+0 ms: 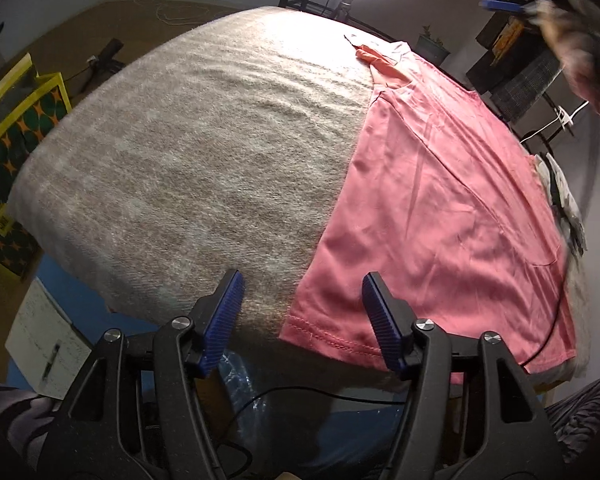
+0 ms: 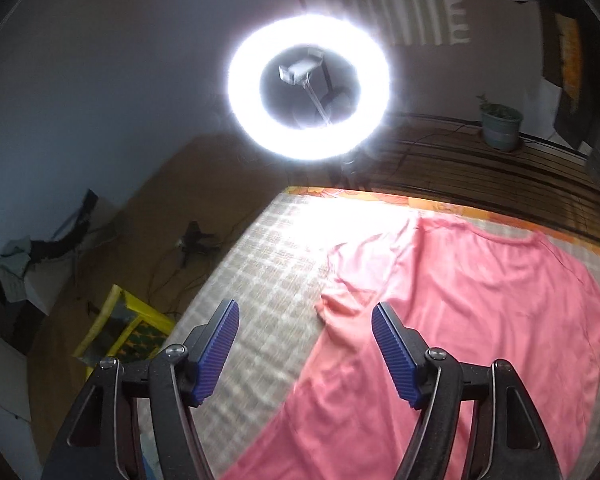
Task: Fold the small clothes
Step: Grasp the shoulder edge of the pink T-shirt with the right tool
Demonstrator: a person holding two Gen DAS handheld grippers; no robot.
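Observation:
A pink T-shirt (image 1: 440,200) lies spread flat on a beige woven blanket (image 1: 180,160) that covers the table. In the left wrist view my left gripper (image 1: 302,280) hangs open just above the shirt's near hem corner (image 1: 300,326), with no cloth pinched between the blue pads. The right wrist view shows the same shirt (image 2: 480,320) from the other end, its neckline at the far side. My right gripper (image 2: 305,308) is open above the blanket (image 2: 260,272), next to a rumpled sleeve (image 2: 342,304), and holds nothing. This view is motion-blurred.
A bright ring light (image 2: 310,92) stands behind the table's far edge. A yellow patterned bag (image 1: 16,140) sits on the floor at left. A black cable (image 1: 556,320) crosses the shirt's right side near a pale cloth (image 1: 562,188). A potted plant (image 2: 500,124) is beyond the table.

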